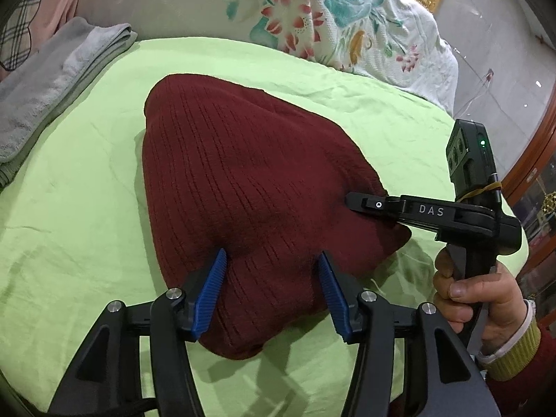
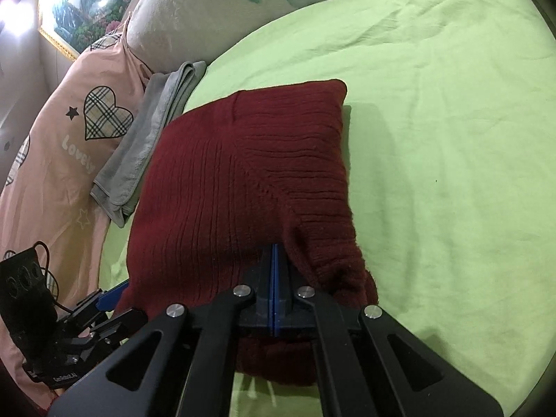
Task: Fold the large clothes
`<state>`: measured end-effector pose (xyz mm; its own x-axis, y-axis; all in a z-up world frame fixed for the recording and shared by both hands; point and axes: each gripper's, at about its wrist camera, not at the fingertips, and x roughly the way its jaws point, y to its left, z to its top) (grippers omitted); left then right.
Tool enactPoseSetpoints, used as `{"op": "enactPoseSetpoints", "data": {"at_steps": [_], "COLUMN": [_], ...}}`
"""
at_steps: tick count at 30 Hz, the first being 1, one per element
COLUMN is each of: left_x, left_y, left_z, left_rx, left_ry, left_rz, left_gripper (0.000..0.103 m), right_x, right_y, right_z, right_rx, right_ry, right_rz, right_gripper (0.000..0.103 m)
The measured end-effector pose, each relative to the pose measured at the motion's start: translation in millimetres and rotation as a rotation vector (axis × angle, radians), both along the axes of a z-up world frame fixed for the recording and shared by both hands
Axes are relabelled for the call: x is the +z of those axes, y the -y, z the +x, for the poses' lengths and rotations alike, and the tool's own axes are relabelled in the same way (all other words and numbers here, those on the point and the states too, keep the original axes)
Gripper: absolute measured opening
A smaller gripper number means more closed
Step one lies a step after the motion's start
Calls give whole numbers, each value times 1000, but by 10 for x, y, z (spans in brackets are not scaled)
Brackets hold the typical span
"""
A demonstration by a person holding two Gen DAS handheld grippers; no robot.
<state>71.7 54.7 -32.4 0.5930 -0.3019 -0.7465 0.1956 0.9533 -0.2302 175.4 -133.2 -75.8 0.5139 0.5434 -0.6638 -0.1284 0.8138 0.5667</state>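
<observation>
A dark red ribbed sweater (image 1: 243, 173) lies folded into a thick block on the green bedsheet (image 1: 87, 208). My left gripper (image 1: 271, 255) is open at the sweater's near edge, its blue pads (image 1: 208, 295) standing either side of a bulge of knit. My right gripper (image 1: 349, 199), held by a hand (image 1: 479, 295), is shut, with its tip resting on the sweater's right edge. In the right wrist view the sweater (image 2: 243, 160) fills the middle. There the right gripper (image 2: 274, 248) has its pads pressed flat together, nosing under a fold. The left gripper (image 2: 111, 293) shows at lower left.
A folded grey towel (image 1: 52, 87) lies at the sheet's left edge. A pink pillow with plaid hearts (image 2: 69, 139) sits beyond it, and a floral quilt (image 1: 330, 24) is heaped at the bed's far end. A wooden cabinet (image 1: 538, 180) stands to the right.
</observation>
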Motion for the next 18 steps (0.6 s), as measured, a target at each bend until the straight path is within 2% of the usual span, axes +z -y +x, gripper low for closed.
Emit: {"op": "enactPoseSetpoints", "data": {"at_steps": [6, 8, 10, 12, 14, 15, 17, 18], "left_x": [17, 133, 259, 332, 320, 295, 131, 55], "left_y": [-21, -111, -256, -361, -372, -349, -226, -195], "left_z": [3, -61, -157, -256, -291, -274, -170, -115], "left_rx": [1, 11, 12, -13, -48, -58, -63, -62], "left_ry": [5, 21, 48, 75, 81, 70, 11, -14], "left_rz": [-13, -69, -162, -268, -334, -338, -269, -251], "left_gripper": [54, 54, 48, 45, 39, 38, 38, 33], "right_x": [22, 111, 243, 362, 405, 390, 297, 218], "right_y": [-30, -40, -53, -88, -141, -171, -218, -210], "right_z": [-14, -55, -135, -208, -242, -245, -225, -205], "right_rx": [-4, 1, 11, 34, 62, 66, 54, 41], "right_ry": [-7, 3, 38, 76, 89, 84, 54, 27], "right_rz": [2, -4, -10, -6, -3, -16, -77, -97], "right_gripper": [0, 1, 2, 3, 3, 3, 3, 2]}}
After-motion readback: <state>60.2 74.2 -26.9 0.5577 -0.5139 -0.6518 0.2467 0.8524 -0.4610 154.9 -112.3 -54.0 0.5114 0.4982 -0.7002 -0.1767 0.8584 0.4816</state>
